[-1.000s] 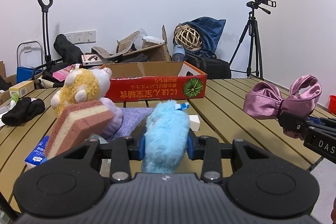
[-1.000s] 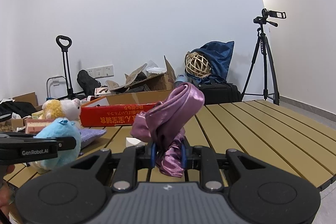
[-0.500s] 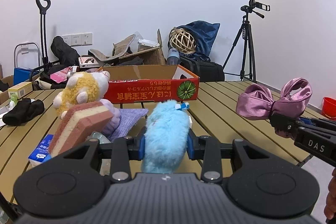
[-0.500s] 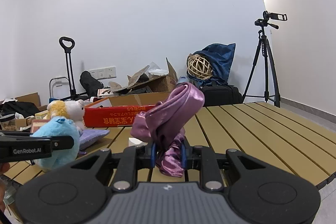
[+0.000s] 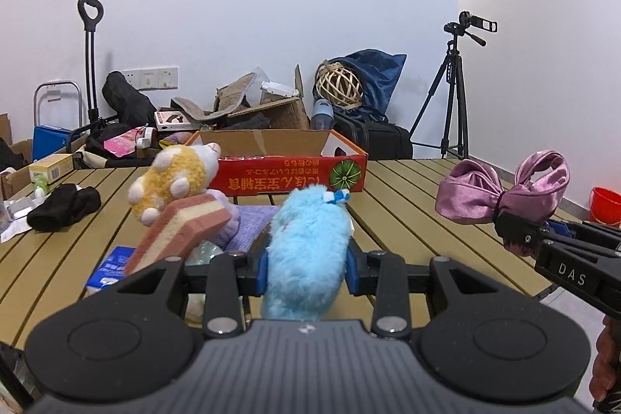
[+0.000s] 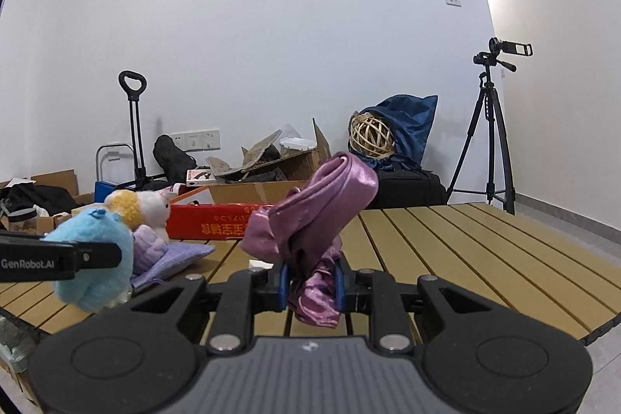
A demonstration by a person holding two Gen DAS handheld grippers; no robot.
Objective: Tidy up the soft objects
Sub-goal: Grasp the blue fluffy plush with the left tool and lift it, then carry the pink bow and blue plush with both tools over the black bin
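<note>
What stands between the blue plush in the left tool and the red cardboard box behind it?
Nothing visible blocks it. The blue plush is held above the table, and only bare slats lie ahead to the red box; the sponge and yellow plush sit off to the left.

So I'm working over a slatted wooden table (image 5: 407,204), tan planks with dark gaps. Sitting on it: a red cardboard box (image 5: 291,173) toward the far edge, open on top. Nearer me there's a lavender cloth (image 5: 252,220) lying flat, with a yellow-and-white plush (image 5: 170,181) and a pink-and-cream sponge block (image 5: 182,227) tilted against that pile. Off left, a black bundle of fabric (image 5: 62,206) and a small blue-and-white packet (image 5: 110,264). The right half is mostly bare planks.
</note>
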